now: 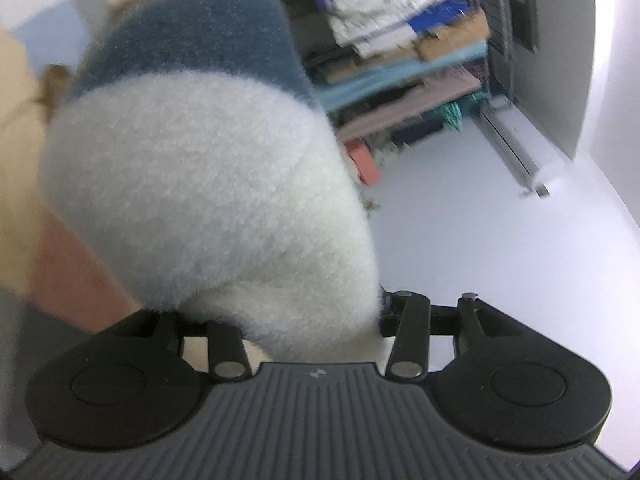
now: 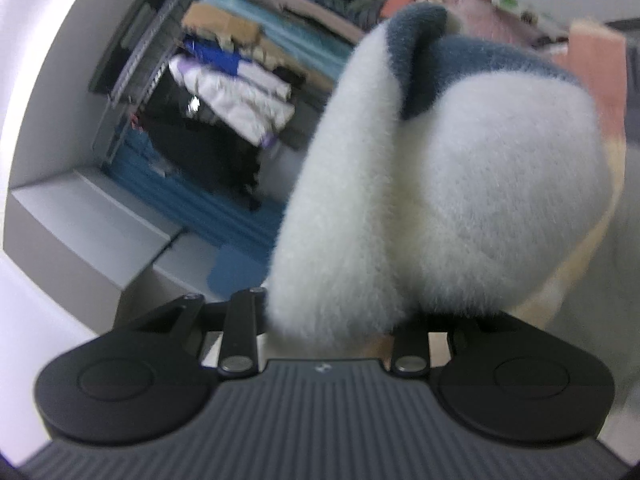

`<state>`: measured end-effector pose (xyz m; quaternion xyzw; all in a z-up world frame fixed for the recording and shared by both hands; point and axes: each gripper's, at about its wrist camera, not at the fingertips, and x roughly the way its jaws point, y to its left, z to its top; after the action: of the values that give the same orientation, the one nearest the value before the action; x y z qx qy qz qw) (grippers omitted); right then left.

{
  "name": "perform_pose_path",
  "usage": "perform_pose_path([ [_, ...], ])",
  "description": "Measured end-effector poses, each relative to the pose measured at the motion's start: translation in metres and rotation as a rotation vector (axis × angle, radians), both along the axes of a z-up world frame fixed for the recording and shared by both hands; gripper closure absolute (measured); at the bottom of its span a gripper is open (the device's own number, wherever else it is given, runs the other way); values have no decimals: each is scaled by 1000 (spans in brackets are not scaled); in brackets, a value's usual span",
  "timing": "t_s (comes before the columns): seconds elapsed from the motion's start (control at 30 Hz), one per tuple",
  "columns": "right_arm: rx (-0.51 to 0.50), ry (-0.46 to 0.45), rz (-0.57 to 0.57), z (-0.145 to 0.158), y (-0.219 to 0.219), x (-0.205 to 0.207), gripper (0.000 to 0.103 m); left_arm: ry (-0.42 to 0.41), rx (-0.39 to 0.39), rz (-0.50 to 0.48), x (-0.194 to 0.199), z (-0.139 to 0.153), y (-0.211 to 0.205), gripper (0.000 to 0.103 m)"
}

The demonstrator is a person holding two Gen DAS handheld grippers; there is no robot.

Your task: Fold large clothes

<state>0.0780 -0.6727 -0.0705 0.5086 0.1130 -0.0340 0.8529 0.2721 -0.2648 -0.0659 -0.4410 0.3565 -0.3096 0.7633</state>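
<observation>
A fluffy white garment with a grey-blue band point(image 1: 208, 168) bulges up right in front of the left wrist camera and hides the fingers of my left gripper point(image 1: 316, 320), which is shut on it. The same fleece garment point(image 2: 440, 184) fills the right wrist view, folded into two lobes, and hides the fingers of my right gripper point(image 2: 340, 320), which is shut on it too. Both views are motion-blurred. The garment hangs between the two grippers, lifted off the surface.
A stack of folded clothes point(image 1: 404, 48) in white, blue, tan and pink lies beyond the white table point(image 1: 480, 232); it also shows in the right wrist view point(image 2: 240, 92). A grey window frame point(image 1: 516, 152) stands at the right. A tan surface point(image 1: 16, 160) lies at the left.
</observation>
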Motion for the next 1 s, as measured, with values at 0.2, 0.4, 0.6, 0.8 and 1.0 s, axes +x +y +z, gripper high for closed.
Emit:
perform_pose_path([
  [0.2, 39, -5, -101, -10, -72, 5, 66, -21, 1, -132, 48, -8, -102, 52],
  [0.4, 47, 60, -169, -64, -112, 13, 66, 24, 69, -206, 87, -65, -173, 52],
  [0.6, 58, 116, -178, -144, -120, 5, 65, 63, 130, -264, 104, -143, -190, 52],
  [0.8, 89, 143, -154, -210, -111, -6, 65, 53, 168, -269, 105, -195, -189, 52],
  [1.0, 78, 95, -138, -238, -105, -20, 61, 20, 160, -279, 122, -215, -187, 50],
])
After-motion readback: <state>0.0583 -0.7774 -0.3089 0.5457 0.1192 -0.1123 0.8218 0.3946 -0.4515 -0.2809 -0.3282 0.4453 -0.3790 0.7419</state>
